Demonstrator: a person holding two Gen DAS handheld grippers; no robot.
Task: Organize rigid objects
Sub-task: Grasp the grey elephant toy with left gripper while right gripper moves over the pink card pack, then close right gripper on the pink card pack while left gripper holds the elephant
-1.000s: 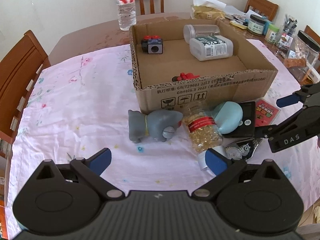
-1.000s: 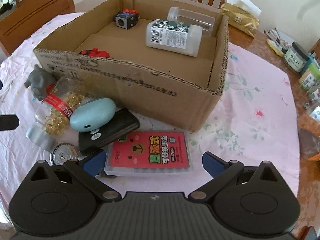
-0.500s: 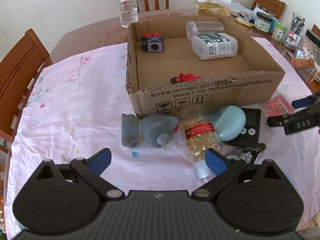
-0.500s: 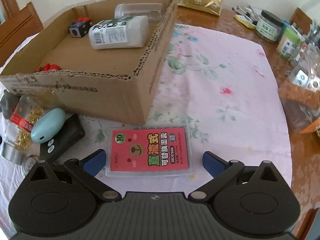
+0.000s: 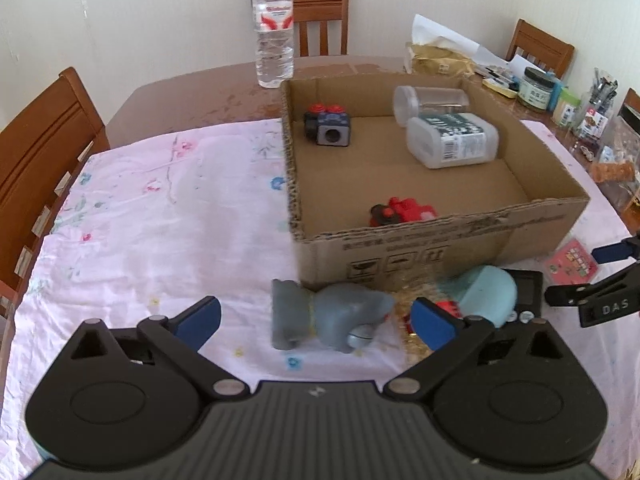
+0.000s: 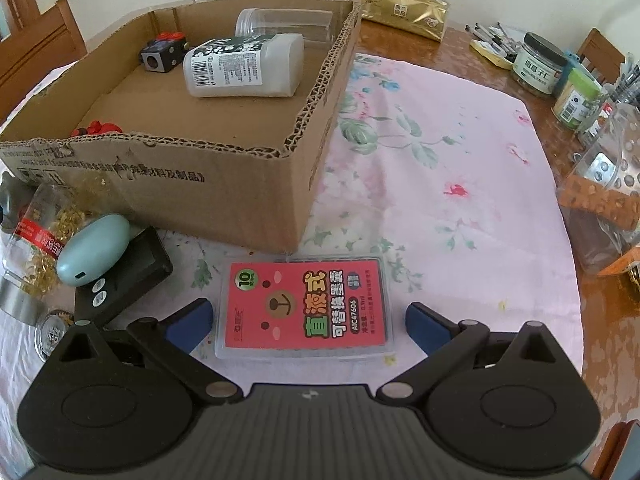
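A cardboard box (image 5: 440, 236) holds a white bottle (image 5: 452, 140), a clear jar (image 5: 430, 98), a black and red cube (image 5: 328, 124) and a red toy (image 5: 400, 210). In front of it lie a grey toy (image 5: 328, 316), a capsule bottle (image 6: 36, 240), a light blue case (image 6: 94, 248) on a black device (image 6: 128, 280), and a red card pack (image 6: 306, 308). My left gripper (image 5: 316, 320) is open, its fingers either side of the grey toy. My right gripper (image 6: 306, 322) is open, its fingers either side of the red pack; it also shows in the left wrist view (image 5: 600, 280).
A water bottle (image 5: 274, 28) stands behind the box. Jars (image 6: 540, 64), pens and a gold packet (image 6: 404, 14) crowd the far right of the table. Wooden chairs (image 5: 36, 152) surround it. A round metal lid (image 6: 52, 332) lies on the pink floral cloth (image 5: 160, 216).
My left gripper has moved forward and closer to the grey toy. My right gripper has moved forward so the red pack lies between its fingers.
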